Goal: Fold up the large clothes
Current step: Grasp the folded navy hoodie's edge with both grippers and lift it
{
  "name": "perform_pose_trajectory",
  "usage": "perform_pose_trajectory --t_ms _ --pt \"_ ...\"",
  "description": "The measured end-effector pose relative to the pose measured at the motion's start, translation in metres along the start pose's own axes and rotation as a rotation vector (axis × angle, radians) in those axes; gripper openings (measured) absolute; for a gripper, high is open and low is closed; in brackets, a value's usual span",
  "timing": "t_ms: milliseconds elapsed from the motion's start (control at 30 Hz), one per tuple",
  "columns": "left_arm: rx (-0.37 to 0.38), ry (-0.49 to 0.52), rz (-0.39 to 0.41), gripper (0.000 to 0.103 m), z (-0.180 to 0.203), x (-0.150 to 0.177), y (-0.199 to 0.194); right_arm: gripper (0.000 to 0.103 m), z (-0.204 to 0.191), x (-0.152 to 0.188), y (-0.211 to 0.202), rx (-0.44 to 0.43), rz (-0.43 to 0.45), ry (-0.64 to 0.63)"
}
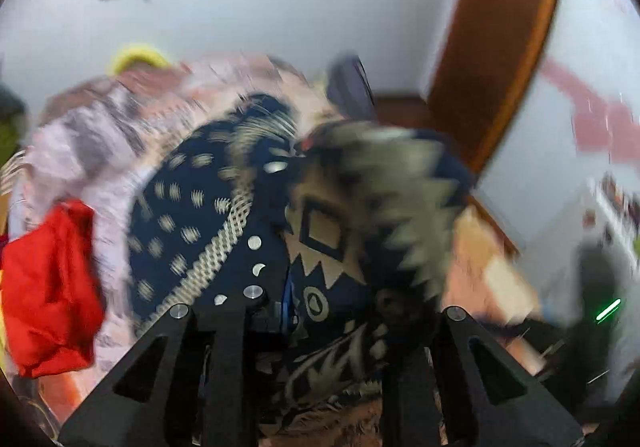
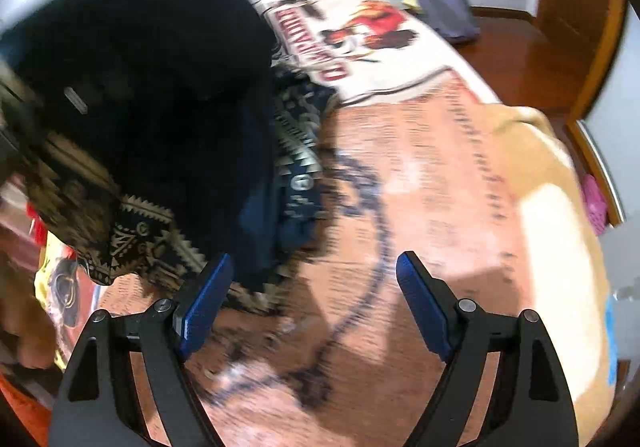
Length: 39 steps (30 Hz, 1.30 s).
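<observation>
A navy garment with a beige geometric pattern (image 1: pixel 224 215) hangs bunched right in front of the left wrist camera. My left gripper (image 1: pixel 320 311) is buried in it; the fingers are mostly covered by cloth and seem closed on it. In the right wrist view the same garment (image 2: pixel 152 239) hangs at the left over the bed, and the dark body of the left gripper (image 2: pixel 132 59) holding it fills the upper left. My right gripper (image 2: pixel 312 287) is open and empty, its blue pads (image 2: pixel 208 295) apart above the printed bedspread (image 2: pixel 420 187).
A pile of clothes lies behind the garment: a red piece (image 1: pixel 52 287) and a pink-white piece (image 1: pixel 100 135). A white cartoon-print cloth (image 2: pixel 360 31) and a dark blue item (image 2: pixel 448 3) lie at the bed's far end. A wooden bed frame (image 2: pixel 560 27) runs along the right.
</observation>
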<state>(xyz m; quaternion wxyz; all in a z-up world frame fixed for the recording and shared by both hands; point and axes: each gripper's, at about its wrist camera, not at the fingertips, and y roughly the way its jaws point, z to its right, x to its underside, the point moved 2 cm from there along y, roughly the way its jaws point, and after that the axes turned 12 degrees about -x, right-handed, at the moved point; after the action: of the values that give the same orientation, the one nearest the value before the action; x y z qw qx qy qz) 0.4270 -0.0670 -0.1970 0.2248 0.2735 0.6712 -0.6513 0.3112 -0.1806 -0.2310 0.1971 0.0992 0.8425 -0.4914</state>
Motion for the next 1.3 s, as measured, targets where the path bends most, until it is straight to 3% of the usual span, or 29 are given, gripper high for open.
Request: perform_pose_trajectory --t_ms 100,167,300,367,467,633,767,967,1133,1200,1300 --pt "0.006 0.079 -0.107 0.026 0.016 0.024 0.025 0.081 0.009 0.004 -0.016 0.018 0.024 0.007" --pt "0.049 0.066 -0.134 0.034 0.013 0.035 0.027 0.081 0.011 0.006 -0.025 0.029 0.034 0.007" --pt "0.185 0.000 -0.175 0.059 -0.001 0.034 0.003 0.081 0.010 0.005 -0.041 0.039 0.064 -0.006" --pt "0.223 -0.011 -0.167 0.059 -0.008 0.032 -0.015 0.081 0.009 0.001 -0.049 0.035 0.081 -0.009" --pt "0.178 0.011 -0.107 0.060 -0.022 0.024 -0.047 0.081 -0.002 -0.006 -0.061 0.019 0.110 -0.034" --pt "0.015 -0.025 0.030 0.087 -0.065 0.018 -0.079 0.081 -0.036 -0.026 -0.069 -0.036 0.166 -0.120" --pt "-0.083 -0.050 0.013 0.090 -0.096 0.017 -0.061 0.081 -0.061 -0.046 -0.055 -0.073 0.173 -0.175" --pt "-0.087 0.015 -0.156 0.091 -0.097 0.053 0.001 0.081 -0.060 -0.057 -0.002 -0.065 0.080 -0.173" --pt "-0.063 -0.023 -0.125 0.097 -0.100 0.080 0.002 0.081 -0.013 -0.032 0.045 0.113 -0.064 -0.177" --pt "-0.046 -0.065 -0.131 0.097 -0.105 0.086 -0.001 0.082 0.007 -0.023 0.053 0.109 -0.102 -0.154" --pt "-0.046 -0.069 -0.114 0.097 -0.108 0.095 -0.007 0.083 0.029 -0.018 0.046 0.033 -0.101 -0.054"
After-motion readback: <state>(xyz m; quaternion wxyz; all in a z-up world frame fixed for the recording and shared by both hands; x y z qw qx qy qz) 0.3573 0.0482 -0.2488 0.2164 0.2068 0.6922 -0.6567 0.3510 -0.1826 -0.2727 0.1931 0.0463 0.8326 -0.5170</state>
